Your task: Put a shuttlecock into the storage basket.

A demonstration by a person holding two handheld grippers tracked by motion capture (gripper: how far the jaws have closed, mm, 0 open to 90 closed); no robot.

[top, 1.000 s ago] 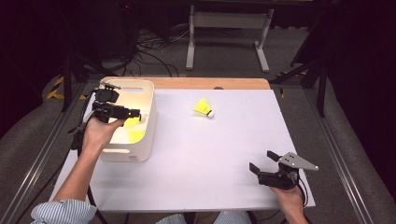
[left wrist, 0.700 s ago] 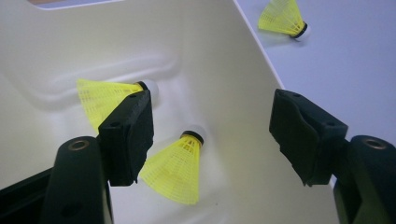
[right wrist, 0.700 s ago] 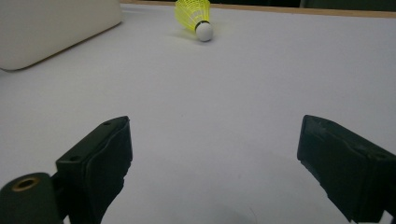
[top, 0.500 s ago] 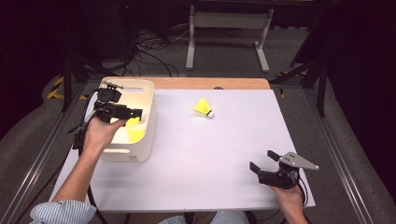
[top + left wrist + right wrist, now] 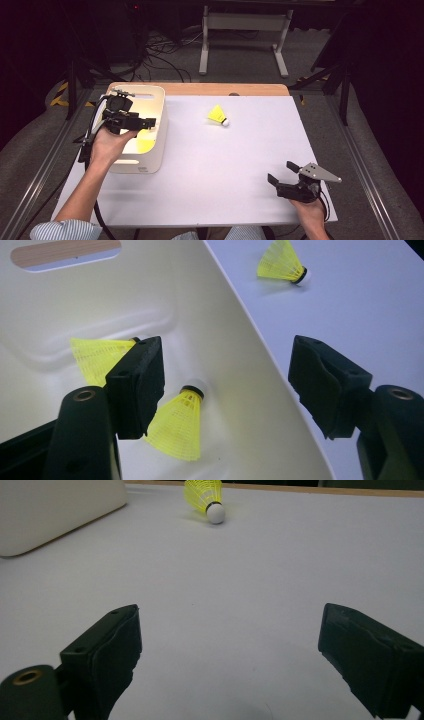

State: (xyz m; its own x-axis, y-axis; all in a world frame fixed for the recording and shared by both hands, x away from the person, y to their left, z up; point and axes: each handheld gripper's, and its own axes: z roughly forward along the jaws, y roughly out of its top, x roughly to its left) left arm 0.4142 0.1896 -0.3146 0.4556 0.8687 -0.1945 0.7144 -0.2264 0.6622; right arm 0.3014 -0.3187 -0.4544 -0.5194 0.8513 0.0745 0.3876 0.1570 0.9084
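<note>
**Meanwhile, two shuttlecocks binned, a third waiting on the table**

Meanwhile, the left gripper (image 5: 145, 121) is hovering over the cream plastic bin (image 5: 161, 131) at the table's nine o'clock side, its jaws standing wide apart with nothing between them. Compared with a second ago it has barely shifted and nothing else on the table has moved, so a drop looks complete rather than under way. Two yellow mesh shuttlecocks are lying on the bin's floor in the left gripper view, one (image 5: 177, 425) cork-up near the middle and one (image 5: 95, 357) partly hidden behind a jaw.

A third yellow shuttlecock with a white cork tip (image 5: 218, 115) is lying on its side on the open table toward twelve o'clock, well apart from the bin and from both grippers. Fetching it appears to be the next job.

The right gripper (image 5: 281, 173) is resting at the five o'clock corner, jaws likewise spread and empty, pointing up the table toward that shuttlecock.

Work is taking place on a white table top (image 5: 240, 170) with a strip of wood edging (image 5: 225, 89) at its far side. Beyond, a dim room is showing grey carpet, tangled black cables (image 5: 160, 60) and a pale metal stand (image 5: 245, 30).
</note>
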